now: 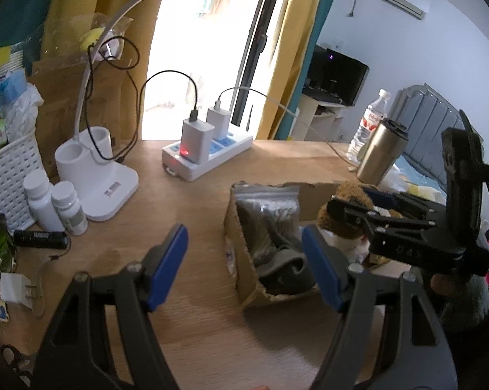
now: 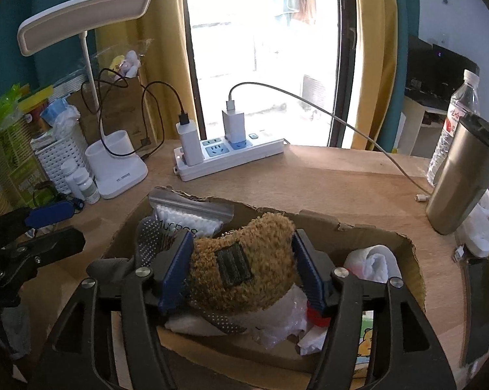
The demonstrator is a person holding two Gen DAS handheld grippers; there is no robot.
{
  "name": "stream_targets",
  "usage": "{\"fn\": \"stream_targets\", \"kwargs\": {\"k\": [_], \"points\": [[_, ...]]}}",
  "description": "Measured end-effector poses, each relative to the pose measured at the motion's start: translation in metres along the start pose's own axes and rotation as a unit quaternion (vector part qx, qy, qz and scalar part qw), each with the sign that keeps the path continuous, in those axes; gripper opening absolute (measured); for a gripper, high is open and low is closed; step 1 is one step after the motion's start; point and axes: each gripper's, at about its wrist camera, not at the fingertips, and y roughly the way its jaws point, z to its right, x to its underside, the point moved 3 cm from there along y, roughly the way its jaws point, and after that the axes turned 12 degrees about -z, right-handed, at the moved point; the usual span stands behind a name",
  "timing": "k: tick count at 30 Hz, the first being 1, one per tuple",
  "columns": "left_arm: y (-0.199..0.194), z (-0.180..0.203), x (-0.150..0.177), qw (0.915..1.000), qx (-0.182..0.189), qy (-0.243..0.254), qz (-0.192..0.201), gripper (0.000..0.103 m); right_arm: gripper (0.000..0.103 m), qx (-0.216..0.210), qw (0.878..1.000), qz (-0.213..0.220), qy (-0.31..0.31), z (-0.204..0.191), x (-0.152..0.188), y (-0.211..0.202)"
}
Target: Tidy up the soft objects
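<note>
Over the torn brown cardboard box [image 2: 410, 269] on the wooden desk [image 2: 325, 182], the right hand-held gripper [image 2: 241, 269] clamps a fuzzy tan plush toy [image 2: 244, 253] bearing a dark green patch. Left hand-held gripper [image 1: 244, 266] hangs spread wide, holding nothing, beside the box.

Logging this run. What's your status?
Right gripper shut on brown plush toy over cardboard box. Left gripper open, empty. Box already crowded.
</note>
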Motion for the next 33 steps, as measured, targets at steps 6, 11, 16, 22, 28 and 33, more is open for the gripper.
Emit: {"fn": "stream_targets", "kwargs": {"k": [6,11,16,22,28,33], "points": [[-0.004,0.006,0.002,1.0000,0.002,0.004,0.005,0.074,0.070,0.002,1.000,0.004,0.000,0.000,0.002,-0.004],[-0.012,0.010,0.004,0.9999,0.001,0.007,0.012,0.074,0.070,0.007,1.000,0.011,0.003,0.001,0.007,-0.014],[-0.022,0.017,0.007,0.9997,0.001,0.012,0.020,0.075,0.070,0.010,1.000,0.020,0.003,0.002,0.013,-0.028],[-0.036,0.028,0.012,0.9993,0.002,0.020,0.031,0.075,0.070,0.016,0.999,0.031,0.005,0.003,0.023,-0.047],[-0.051,0.039,0.019,0.9984,0.006,0.029,0.047,0.075,0.070,0.024,0.999,0.041,0.010,0.005,0.039,-0.067],[-0.057,0.047,0.025,0.9980,-0.007,0.037,0.050,0.080,0.070,0.028,0.998,0.050,0.014,0.004,0.050,-0.084]]}}
